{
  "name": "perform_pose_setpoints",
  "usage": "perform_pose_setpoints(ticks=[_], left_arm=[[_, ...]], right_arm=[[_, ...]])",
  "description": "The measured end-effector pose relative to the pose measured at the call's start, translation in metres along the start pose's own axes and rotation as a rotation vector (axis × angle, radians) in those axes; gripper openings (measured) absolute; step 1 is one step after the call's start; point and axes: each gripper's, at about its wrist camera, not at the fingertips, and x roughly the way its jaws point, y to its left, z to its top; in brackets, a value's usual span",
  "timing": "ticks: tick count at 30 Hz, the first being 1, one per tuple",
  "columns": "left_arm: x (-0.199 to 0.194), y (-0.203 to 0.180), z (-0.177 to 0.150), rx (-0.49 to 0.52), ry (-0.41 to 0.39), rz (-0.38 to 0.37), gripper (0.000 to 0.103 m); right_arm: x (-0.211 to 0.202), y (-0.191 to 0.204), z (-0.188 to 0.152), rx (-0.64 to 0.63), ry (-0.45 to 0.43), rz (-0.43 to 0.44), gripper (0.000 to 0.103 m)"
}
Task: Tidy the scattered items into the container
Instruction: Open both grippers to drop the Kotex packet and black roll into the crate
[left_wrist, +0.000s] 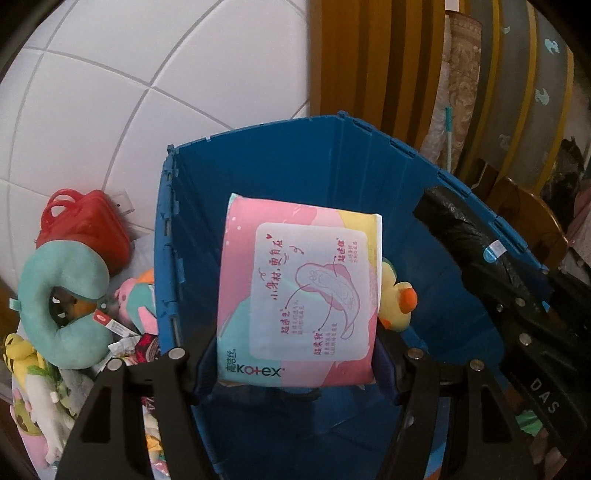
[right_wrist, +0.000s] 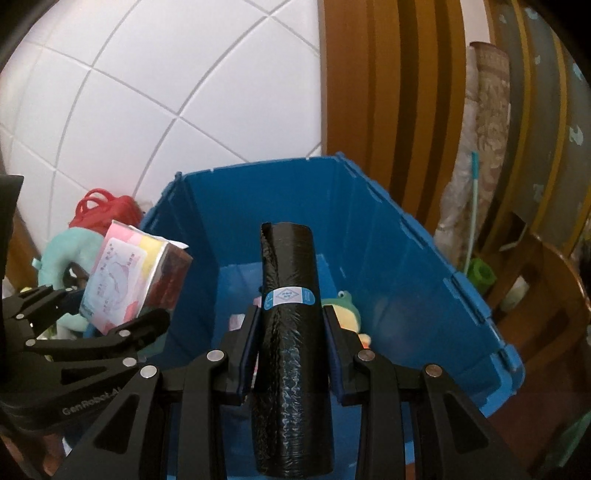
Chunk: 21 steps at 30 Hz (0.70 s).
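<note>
My left gripper (left_wrist: 295, 363) is shut on a pink and teal Kotex pad pack (left_wrist: 299, 291) and holds it over the open blue crate (left_wrist: 258, 162). The pack also shows at the left of the right wrist view (right_wrist: 125, 280). My right gripper (right_wrist: 291, 332) is shut on a black roll of bin bags (right_wrist: 288, 332) above the same crate (right_wrist: 406, 258); the roll also shows at the right of the left wrist view (left_wrist: 469, 236). A yellow duck plush (left_wrist: 397, 299) lies inside the crate, partly hidden by the pack. A green frog plush (right_wrist: 345, 306) shows in the crate.
Left of the crate lies a heap: a teal neck pillow (left_wrist: 62, 291), a red bag (left_wrist: 85, 229), a pink plush (left_wrist: 136, 302) and several small toys. White tiled wall behind. Wooden furniture (right_wrist: 388, 92) and a rolled mat (right_wrist: 484, 147) stand at the right.
</note>
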Motion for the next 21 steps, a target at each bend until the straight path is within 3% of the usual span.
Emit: perform_pose_setpoints(ticks=[2, 3, 4, 7, 9, 17, 21], left_arm=[[0.002, -0.002, -0.001, 0.006, 0.0, 0.015, 0.078], [0.002, -0.002, -0.001, 0.01, -0.004, 0.027, 0.087], [0.002, -0.002, -0.001, 0.014, -0.009, 0.038, 0.088], [0.004, -0.002, -0.003, 0.024, -0.011, 0.057, 0.088], [0.007, 0.0, -0.004, 0.022, -0.003, 0.054, 0.094], [0.009, 0.009, -0.01, 0.005, -0.002, 0.037, 0.096], [0.0, 0.019, -0.013, -0.01, -0.019, 0.023, 0.096]], right_arm=[[0.002, -0.004, -0.001, 0.006, 0.003, 0.005, 0.032], [0.004, -0.005, -0.001, 0.008, 0.001, 0.0, 0.036], [0.003, -0.005, -0.002, 0.01, -0.01, -0.006, 0.041], [0.001, -0.009, 0.003, 0.016, -0.028, -0.039, 0.068], [0.001, -0.013, 0.004, 0.024, -0.03, -0.043, 0.088], [0.004, -0.015, 0.002, 0.04, -0.025, -0.051, 0.102], [0.001, -0.011, 0.002, 0.043, -0.035, -0.053, 0.103]])
